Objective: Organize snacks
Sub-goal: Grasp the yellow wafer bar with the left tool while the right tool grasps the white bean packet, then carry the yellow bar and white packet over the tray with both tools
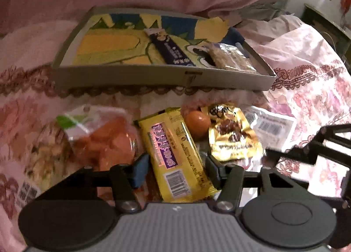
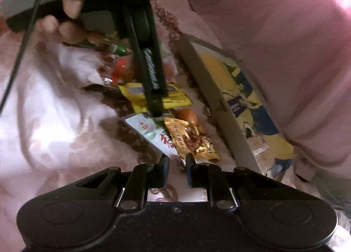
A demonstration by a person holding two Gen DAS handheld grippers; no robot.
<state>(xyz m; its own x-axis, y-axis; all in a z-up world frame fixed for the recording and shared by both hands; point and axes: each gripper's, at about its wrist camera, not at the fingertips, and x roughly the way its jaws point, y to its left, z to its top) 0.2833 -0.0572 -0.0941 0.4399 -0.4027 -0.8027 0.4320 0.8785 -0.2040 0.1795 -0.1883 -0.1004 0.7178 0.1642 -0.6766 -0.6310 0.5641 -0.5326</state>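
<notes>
Yellow snack bar (image 1: 175,155) lies between the left gripper's (image 1: 174,169) half-open jaws.

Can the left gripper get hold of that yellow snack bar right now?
Probably yes. The yellow snack bar already lies between the fingers of the left gripper, on top of the pile, with nothing covering it; the orange bag only sits beside it.

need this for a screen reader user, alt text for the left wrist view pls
The left tongs straddle a yellow snack bar lying on a pink floral bedspread among other loose snacks. Behind them a shallow cardboard box holds a dark blue bar.
</notes>
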